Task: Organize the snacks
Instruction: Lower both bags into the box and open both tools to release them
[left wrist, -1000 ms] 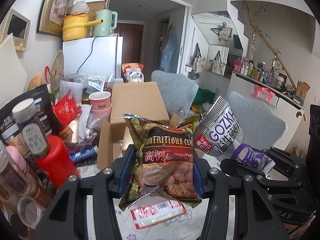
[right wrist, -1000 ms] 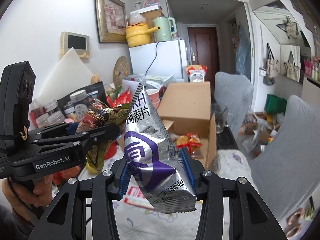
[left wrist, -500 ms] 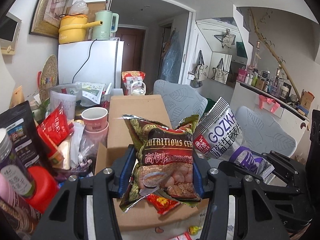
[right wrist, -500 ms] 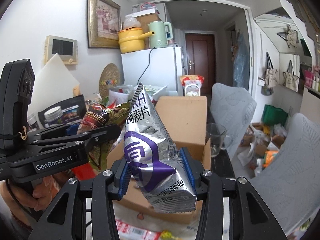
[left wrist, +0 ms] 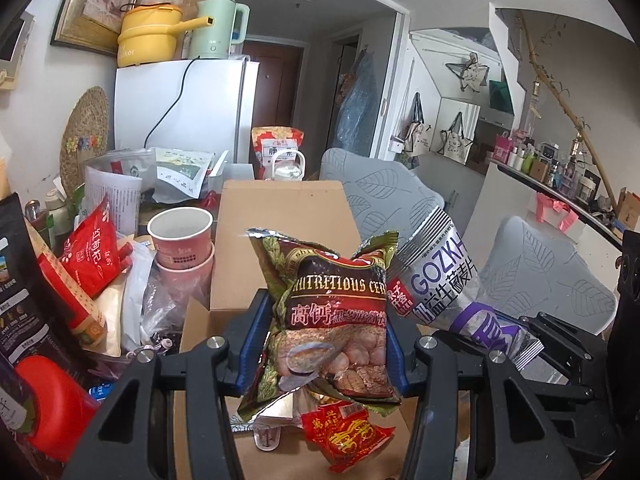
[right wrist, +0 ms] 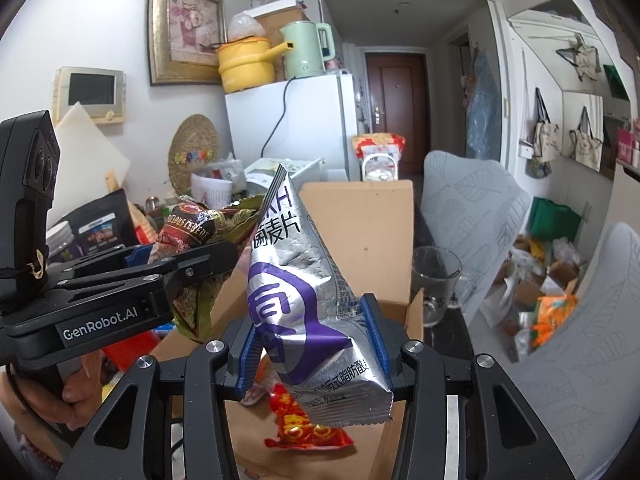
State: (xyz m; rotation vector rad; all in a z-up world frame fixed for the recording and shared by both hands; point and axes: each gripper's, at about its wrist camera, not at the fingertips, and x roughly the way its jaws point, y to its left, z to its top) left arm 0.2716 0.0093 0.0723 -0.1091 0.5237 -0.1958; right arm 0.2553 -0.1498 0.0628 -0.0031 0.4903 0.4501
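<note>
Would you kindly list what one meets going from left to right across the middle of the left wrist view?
Red goji packet → stacked pink paper cups → brown cereal packet clamped in the left gripper → silver-and-purple GOZKH oat packet → grey leaf-patterned chair.

White fridge (left wrist: 180,112) at eleven o'clock, topped by yellow pot (left wrist: 146,36) and green kettle (left wrist: 216,28). Framed picture (right wrist: 184,28) on wall, ten o'clock. Glass mug (right wrist: 434,284), grey chairs (left wrist: 536,276) at three o'clock.

Left hand-held gripper (left wrist: 322,344) clamping cereal bag (left wrist: 334,320), cardboard box (left wrist: 284,248) behind
</note>
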